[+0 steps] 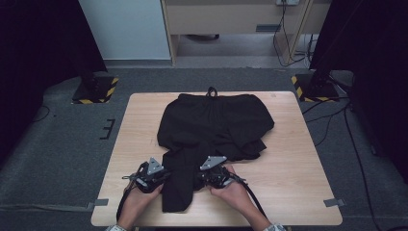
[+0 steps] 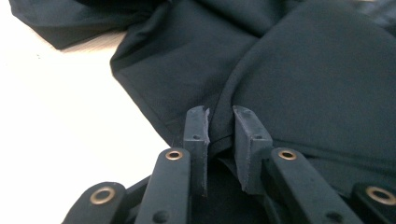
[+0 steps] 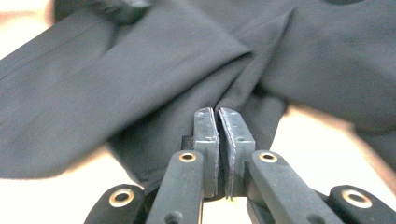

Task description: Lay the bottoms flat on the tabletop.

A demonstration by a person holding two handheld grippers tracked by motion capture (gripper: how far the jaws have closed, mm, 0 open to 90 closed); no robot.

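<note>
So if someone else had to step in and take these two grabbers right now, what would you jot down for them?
Left gripper: jaws a little apart, with a folded edge of the black shorts between them; whether it truly grips, I cannot tell.
Right gripper: jaws pressed together on a fold of the same cloth.
Things: the shorts lie on the wooden table, waistband and drawstring at the far edge. One long strip of cloth runs toward the person, between the two grippers.
Done: both grippers are on that strip, one on each side.
Left: probably folding or smoothing it; the shorts are still rumpled in the middle.
</note>
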